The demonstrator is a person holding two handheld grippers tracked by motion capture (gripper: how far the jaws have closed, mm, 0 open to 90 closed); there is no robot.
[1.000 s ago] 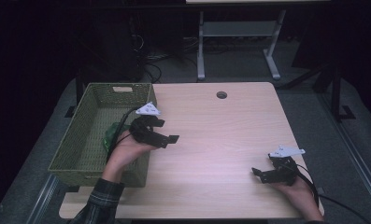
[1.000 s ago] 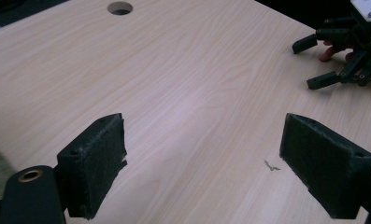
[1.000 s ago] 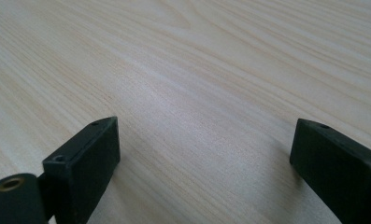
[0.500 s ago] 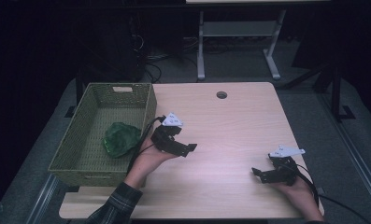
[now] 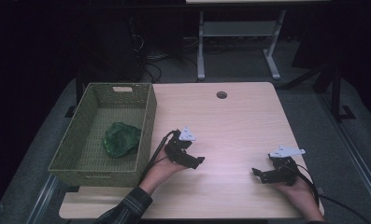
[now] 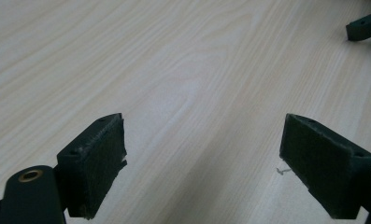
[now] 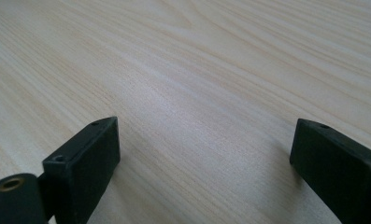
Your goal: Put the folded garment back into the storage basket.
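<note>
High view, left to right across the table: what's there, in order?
Woven basket with the green cloth inside it → left gripper → cable hole in the tabletop → right gripper.

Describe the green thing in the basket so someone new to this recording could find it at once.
Start at the pale wooden table and go to its left edge, where a woven olive-green basket stands. On the basket floor, toward the near right part, lies a crumpled dark green cloth. It is the basket's only content, darker and glossier than the weave around it.
</note>
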